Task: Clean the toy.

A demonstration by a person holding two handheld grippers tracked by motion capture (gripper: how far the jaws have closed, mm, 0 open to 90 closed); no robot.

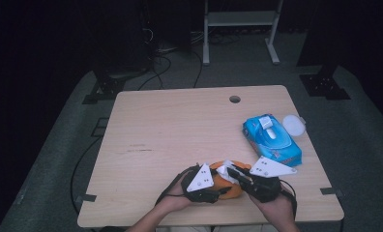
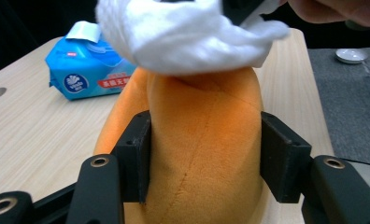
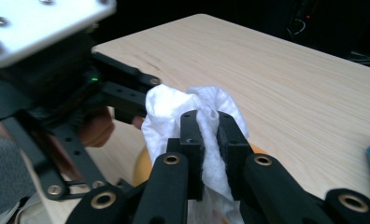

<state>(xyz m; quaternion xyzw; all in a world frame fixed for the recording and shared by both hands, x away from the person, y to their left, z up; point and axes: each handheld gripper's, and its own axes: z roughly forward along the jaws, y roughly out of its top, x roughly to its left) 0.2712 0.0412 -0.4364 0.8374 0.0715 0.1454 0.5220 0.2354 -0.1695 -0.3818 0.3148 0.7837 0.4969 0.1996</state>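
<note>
An orange plush toy [image 1: 230,186] lies near the table's front edge. My left gripper [image 1: 223,189] is shut on it, and in the left gripper view its two pads press the sides of the orange plush toy [image 2: 204,140]. A white wet wipe [image 2: 188,35] rests on the toy's top. My right gripper [image 3: 210,130] is shut on the white wipe [image 3: 174,109], bunched between its fingers. In the high view the right gripper [image 1: 233,170] holds the white wipe [image 1: 226,171] against the toy from the right. The left gripper's black body [image 3: 57,79] sits just beyond the wipe.
A blue pack of wet wipes [image 1: 272,140] with its flap open lies at the right of the table [image 1: 180,125], and a white round lid [image 1: 294,125] sits beside it. A cable hole [image 1: 234,99] is near the far edge. A metal frame [image 1: 240,29] stands beyond.
</note>
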